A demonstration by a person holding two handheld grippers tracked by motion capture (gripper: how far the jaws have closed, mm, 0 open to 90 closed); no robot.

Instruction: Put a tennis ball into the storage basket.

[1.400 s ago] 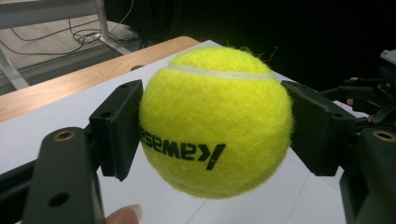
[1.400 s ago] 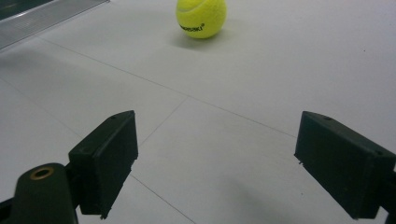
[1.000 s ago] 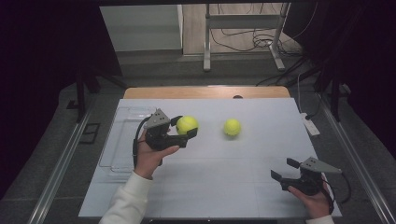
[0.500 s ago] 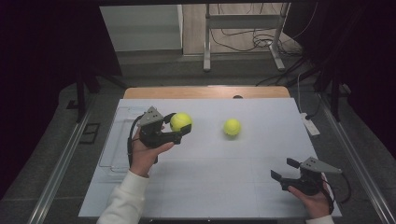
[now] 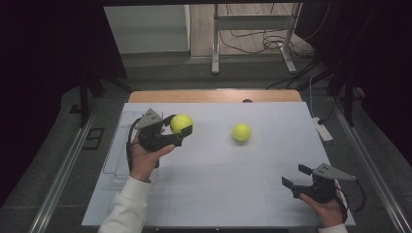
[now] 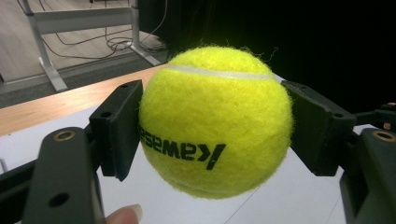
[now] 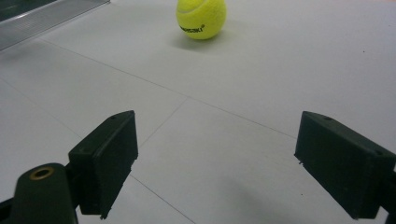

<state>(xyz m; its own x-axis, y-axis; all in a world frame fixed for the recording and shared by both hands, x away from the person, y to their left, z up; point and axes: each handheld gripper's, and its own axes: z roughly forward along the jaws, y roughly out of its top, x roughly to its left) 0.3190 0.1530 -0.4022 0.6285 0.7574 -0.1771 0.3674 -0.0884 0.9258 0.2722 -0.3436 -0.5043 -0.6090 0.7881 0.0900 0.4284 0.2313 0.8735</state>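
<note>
Left hand-held gripper (image 5: 180, 130) pinches 1 tennis ball (image 6: 215, 122), hiding table; right hand-held gripper (image 5: 295, 176) spread.

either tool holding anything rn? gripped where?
Left tool clamps a yellow tennis ball across its middle, one jaw on each side. Right tool is open and holds nothing.

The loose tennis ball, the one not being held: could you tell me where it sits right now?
In the high view the loose tennis ball rests on the white table, right of centre toward the far edge, apart from the held ball in the left gripper.
</note>
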